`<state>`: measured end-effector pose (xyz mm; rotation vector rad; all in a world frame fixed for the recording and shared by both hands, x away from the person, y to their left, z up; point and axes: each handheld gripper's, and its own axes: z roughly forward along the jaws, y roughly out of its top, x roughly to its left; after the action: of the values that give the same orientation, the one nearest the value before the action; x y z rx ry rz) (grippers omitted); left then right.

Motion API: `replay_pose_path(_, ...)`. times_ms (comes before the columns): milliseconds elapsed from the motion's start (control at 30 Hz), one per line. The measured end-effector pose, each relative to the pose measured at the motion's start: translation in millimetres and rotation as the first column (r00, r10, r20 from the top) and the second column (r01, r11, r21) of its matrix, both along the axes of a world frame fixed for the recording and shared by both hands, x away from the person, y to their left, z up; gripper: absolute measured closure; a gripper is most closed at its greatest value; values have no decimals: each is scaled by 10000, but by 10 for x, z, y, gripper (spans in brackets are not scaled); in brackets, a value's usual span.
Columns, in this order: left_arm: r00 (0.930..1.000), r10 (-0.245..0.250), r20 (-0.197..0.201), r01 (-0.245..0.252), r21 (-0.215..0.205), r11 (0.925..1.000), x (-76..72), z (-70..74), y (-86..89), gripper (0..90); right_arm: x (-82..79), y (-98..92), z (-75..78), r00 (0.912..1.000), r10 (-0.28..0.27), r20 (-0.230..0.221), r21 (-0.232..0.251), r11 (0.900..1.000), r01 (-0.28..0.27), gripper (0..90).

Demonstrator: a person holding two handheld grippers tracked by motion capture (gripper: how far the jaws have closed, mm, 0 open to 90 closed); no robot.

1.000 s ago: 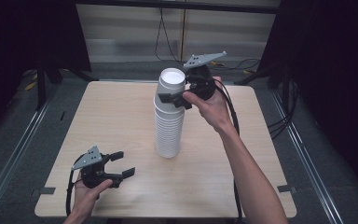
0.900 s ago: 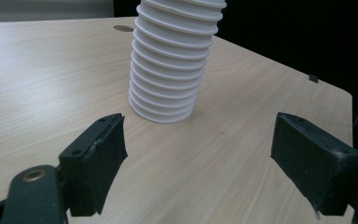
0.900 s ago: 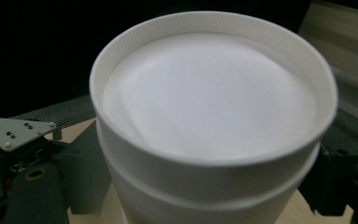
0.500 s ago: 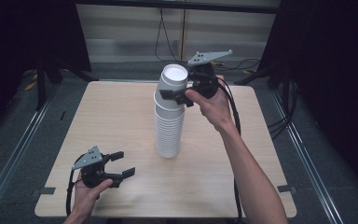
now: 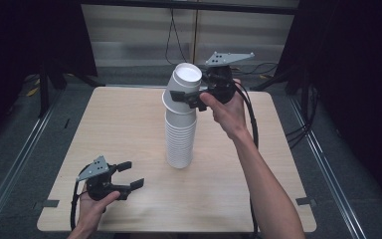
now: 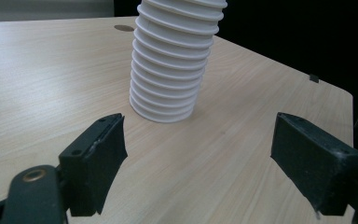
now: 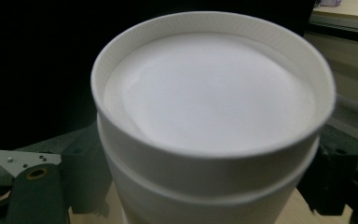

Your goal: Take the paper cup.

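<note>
- High view: your right gripper (image 5: 191,97) clamps the top cup (image 5: 183,89), tilted on the cup stack (image 5: 180,134) at the centre of the table (image 5: 129,119). Your left gripper (image 5: 129,175) sits near the front-left edge.
- Left gripper view: jaws apart, bare wood between, stack base (image 6: 168,88) ahead.
- Right gripper view: jaws flank the cup (image 7: 214,121).

left claw (image 5: 129,175) low and agape, right claw (image 5: 189,97) raised
</note>
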<state>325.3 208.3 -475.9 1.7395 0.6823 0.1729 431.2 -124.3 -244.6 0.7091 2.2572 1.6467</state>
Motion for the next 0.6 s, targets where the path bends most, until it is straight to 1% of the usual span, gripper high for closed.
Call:
replay_pose_path(33,10000,11,0,-11,24,10000,0,0,0,177,-4,-4,3,10000,-50,40,25,10000,50,184)
replay_pose_path(67,10000,73,-48,-72,137,9999,-1,1,0,177,-9,-10,7,9999,-124,98,45,9999,123,184)
replay_pose_path(133,9999,61,-95,-60,112,9999,0,-2,0,177,-17,-20,7,9999,-14,140,240,9997,11,185)
replay_pose_path(200,10000,79,-36,-79,140,9999,-3,1,1,177,-33,-26,9,9998,-21,205,403,9992,13,185)
replay_pose_path(300,10000,84,-47,-84,163,9998,-3,1,2,177,-43,-35,13,9997,-24,262,541,9985,10,185)
replay_pose_path(467,9999,101,-66,-100,151,9998,-4,0,1,177,-56,-79,21,9993,84,375,934,9956,-118,185)
replay_pose_path(533,9999,78,-73,-77,144,9999,-3,-2,-1,177,-63,-95,27,9988,63,495,1095,9939,-117,186)
replay_pose_path(600,9999,81,-68,-80,154,9998,-3,-2,-2,177,-75,-108,41,9987,61,515,1249,9921,-125,186)
